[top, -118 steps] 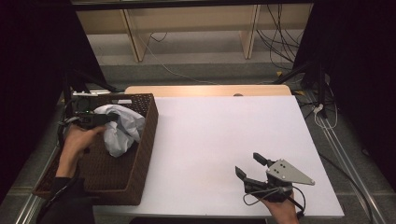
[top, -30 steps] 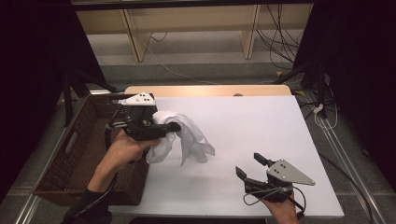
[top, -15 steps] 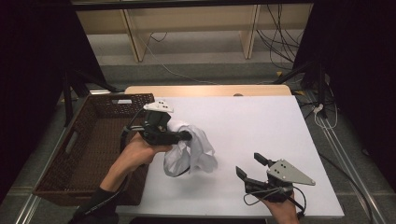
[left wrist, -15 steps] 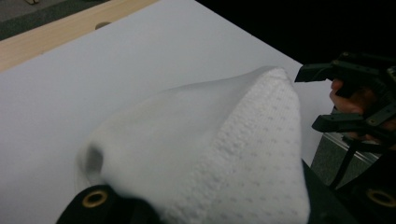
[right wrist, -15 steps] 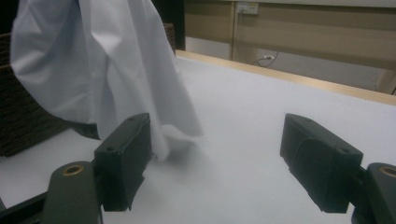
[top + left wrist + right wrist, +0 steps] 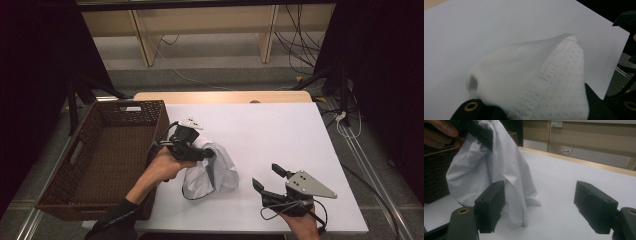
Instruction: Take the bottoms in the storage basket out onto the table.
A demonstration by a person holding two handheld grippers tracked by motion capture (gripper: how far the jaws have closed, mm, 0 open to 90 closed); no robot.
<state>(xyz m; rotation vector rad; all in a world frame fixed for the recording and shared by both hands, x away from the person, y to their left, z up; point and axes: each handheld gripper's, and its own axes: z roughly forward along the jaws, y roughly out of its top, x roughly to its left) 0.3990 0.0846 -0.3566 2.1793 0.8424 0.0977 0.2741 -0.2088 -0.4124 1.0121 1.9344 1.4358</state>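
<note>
While a person's left hand [image 6: 162,167] holds it at the centre of the high view, the left gripper [image 6: 202,154] is clamped on a bunched white cloth [image 6: 212,170]. The cloth hangs from the jaws, its lower folds resting on the white table [image 6: 280,135], just right of a brown wicker basket [image 6: 107,150] at the left of the frame. At the lower right, the right gripper [image 6: 267,178] rests low over the table with its jaws spread wide apart and nothing between them, near the cloth but apart from it.
</note>
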